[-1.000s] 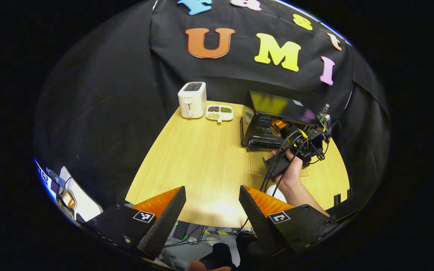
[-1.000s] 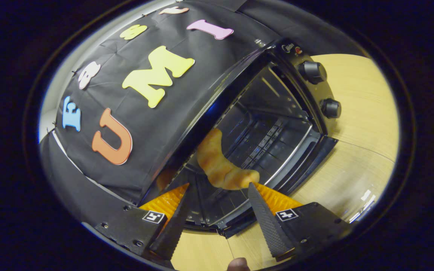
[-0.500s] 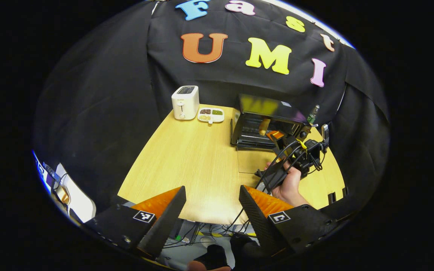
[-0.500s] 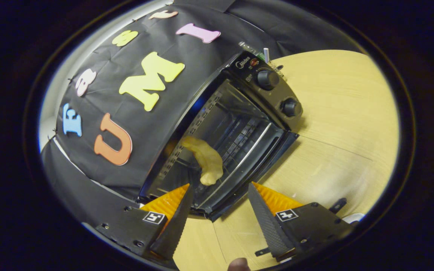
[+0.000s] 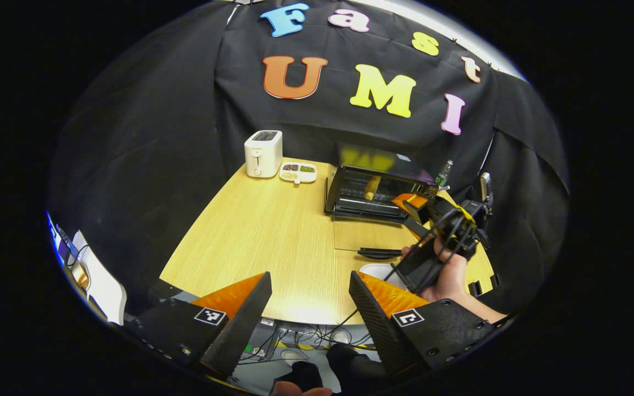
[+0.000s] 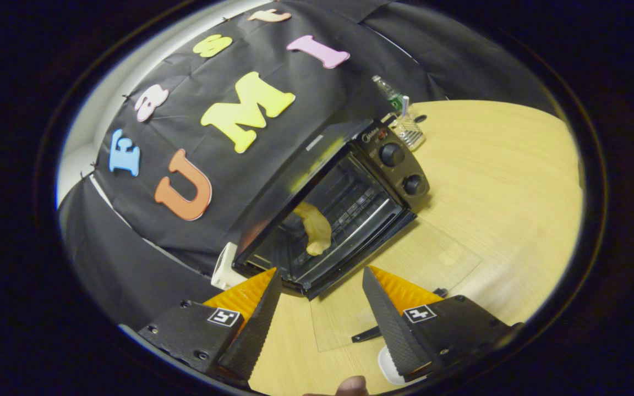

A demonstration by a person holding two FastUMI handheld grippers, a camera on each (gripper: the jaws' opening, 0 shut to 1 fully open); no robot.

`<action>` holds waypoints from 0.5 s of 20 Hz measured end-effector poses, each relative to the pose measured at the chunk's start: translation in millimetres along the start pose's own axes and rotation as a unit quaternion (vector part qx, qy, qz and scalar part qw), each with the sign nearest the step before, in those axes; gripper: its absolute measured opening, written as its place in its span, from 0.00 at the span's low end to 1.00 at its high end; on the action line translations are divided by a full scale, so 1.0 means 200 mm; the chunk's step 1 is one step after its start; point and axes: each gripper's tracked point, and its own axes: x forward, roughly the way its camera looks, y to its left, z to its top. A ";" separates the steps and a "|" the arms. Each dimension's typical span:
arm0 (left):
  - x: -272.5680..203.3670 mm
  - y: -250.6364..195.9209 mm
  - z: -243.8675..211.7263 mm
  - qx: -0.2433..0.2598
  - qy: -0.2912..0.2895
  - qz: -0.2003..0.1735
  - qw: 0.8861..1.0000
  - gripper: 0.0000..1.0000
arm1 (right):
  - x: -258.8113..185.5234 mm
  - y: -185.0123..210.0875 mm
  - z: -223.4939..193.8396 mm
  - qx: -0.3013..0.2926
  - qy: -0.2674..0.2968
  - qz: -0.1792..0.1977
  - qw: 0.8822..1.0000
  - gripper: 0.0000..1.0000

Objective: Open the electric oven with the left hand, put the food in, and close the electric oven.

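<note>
1. Croissant-shaped food (image 6: 315, 231) lies inside the electric oven (image 6: 344, 187), on its wire rack, with the glass door (image 6: 405, 275) folded flat down onto the wooden table (image 6: 509, 181).
2. Right gripper (image 6: 321, 322) hangs in front of the open oven, fingers spread apart and empty; the food sits well beyond the fingertips, up past the gap between them and apart from both.
3. From the left gripper view, the same food (image 5: 371, 187) shows as a pale upright shape in the oven (image 5: 375, 190) at the far right of the table (image 5: 273, 231).
4. Left gripper (image 5: 310, 316) is held over the near table edge, fingers wide apart with nothing between them, far from the oven.
5. Hand (image 5: 449, 275) holding the right gripper (image 5: 413, 212) is near the oven door's handle (image 5: 378, 252).
6. White toaster (image 5: 263, 153) and a divided dish (image 5: 298, 172) stand at the table's far side, left of the oven.
</note>
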 end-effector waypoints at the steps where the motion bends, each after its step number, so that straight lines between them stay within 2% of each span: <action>1: 0.03 -0.01 0.01 0.000 -0.003 -0.003 1.000 0.94 | -0.06 0.01 0.02 -0.009 -0.001 0.001 1.000 0.92; 2: 0.05 -0.02 0.00 0.001 -0.004 -0.005 1.000 0.94 | -0.12 0.01 0.03 -0.019 -0.001 0.000 1.000 0.87; 5: 0.14 -0.08 0.00 -0.002 -0.004 -0.020 1.000 0.94 | -0.32 0.02 0.06 -0.050 0.002 -0.003 0.999 0.87; 7: 0.21 -0.12 0.01 -0.004 -0.004 -0.020 1.000 0.94 | -0.43 0.00 0.09 -0.077 -0.001 -0.007 0.997 0.99; 8: 0.25 -0.14 0.01 -0.005 -0.003 -0.016 1.000 0.94 | -0.48 -0.01 0.11 -0.095 -0.001 -0.011 0.995 0.87; 9: 0.29 -0.17 -0.01 -0.005 0.003 -0.017 1.000 0.94 | -0.53 -0.03 0.12 -0.114 -0.002 -0.015 0.993 0.99; 10: 0.34 -0.21 -0.02 -0.004 0.008 -0.021 1.000 0.94 | -0.57 -0.05 0.14 -0.134 -0.001 -0.017 0.991 0.96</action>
